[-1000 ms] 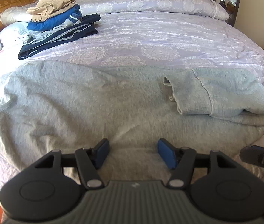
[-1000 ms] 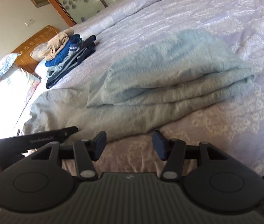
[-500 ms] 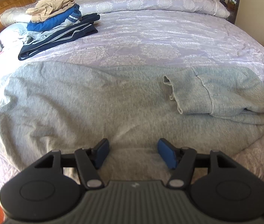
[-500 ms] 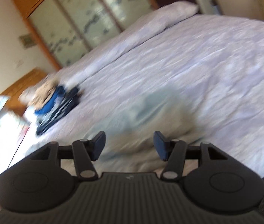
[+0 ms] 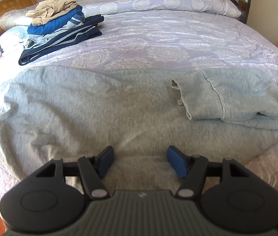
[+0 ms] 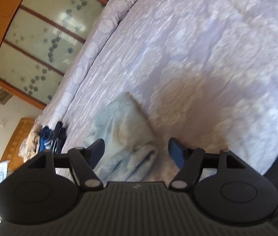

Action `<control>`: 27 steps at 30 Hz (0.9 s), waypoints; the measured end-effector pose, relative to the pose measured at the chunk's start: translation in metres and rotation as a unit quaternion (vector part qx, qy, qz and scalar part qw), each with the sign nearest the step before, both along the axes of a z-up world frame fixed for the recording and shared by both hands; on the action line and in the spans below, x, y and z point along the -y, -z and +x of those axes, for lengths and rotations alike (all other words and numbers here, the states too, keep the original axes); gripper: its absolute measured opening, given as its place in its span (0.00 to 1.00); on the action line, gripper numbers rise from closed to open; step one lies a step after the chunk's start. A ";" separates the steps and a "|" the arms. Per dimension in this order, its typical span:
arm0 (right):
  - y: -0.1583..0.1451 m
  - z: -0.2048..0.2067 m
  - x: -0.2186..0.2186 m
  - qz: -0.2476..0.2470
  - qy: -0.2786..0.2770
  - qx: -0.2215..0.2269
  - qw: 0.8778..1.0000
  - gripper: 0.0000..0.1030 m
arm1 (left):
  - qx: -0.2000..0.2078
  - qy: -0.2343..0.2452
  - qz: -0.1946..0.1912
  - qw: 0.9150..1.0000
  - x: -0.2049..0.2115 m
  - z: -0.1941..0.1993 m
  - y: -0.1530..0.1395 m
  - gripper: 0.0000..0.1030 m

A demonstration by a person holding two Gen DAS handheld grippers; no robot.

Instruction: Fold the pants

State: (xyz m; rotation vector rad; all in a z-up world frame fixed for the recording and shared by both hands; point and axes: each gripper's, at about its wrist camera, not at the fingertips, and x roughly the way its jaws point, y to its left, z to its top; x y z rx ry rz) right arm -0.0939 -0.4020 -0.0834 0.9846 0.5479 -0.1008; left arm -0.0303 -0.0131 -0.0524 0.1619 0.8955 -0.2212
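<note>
- On the far left of the bed, in the left wrist view, we are seeing a stack of folded clothes resting on the lilac bedspread, with a tan piece on top, blue beneath it and a navy piece at the bottom, just beside the pillows and the wooden headboard.
- Across the near part of the bed, we are looking at the grey pants lying spread out, wrinkled at the left end.
- Just above the near edge of the pants, we are holding the left gripper with its jaws spread apart and nothing between its blue pads.
- Toward the right, we are seeing the ribbed cuff of one leg lying doubled back over the rest of the pants.
- In the tilted, blurred right wrist view, we are holding the right gripper released too, jaws wide, poised over the folded end of the pants; whether it is touching the cloth we cannot tell.
- Behind it, we are seeing the bedspread and glass-panelled doors.
</note>
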 end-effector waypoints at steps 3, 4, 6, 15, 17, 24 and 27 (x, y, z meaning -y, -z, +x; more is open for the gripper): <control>-0.003 0.009 -0.011 -0.016 -0.021 -0.003 1.000 0.71 | 0.000 0.000 0.001 1.000 0.000 0.000 0.000 0.61; -0.004 0.012 -0.012 -0.019 -0.022 -0.004 1.000 0.71 | -0.001 0.000 0.002 1.000 0.000 0.000 -0.001 0.61; -0.001 0.017 -0.009 -0.012 -0.020 -0.005 1.000 0.66 | -0.001 0.000 0.005 1.000 0.001 0.000 -0.001 0.61; 0.005 0.021 0.003 0.042 -0.016 -0.025 0.999 0.15 | 0.001 -0.004 0.015 1.000 0.005 0.000 0.001 0.62; 0.000 0.019 -0.001 0.032 -0.015 -0.020 0.999 0.15 | 0.000 -0.003 0.014 1.000 0.004 0.000 0.001 0.62; -0.050 0.017 -0.064 -0.140 -0.102 0.048 0.984 0.14 | 0.000 0.000 0.009 1.000 0.000 0.002 0.000 0.63; -0.054 0.015 -0.093 -0.201 -0.136 0.056 0.968 0.14 | -0.006 0.001 0.000 1.000 -0.004 0.003 -0.003 0.63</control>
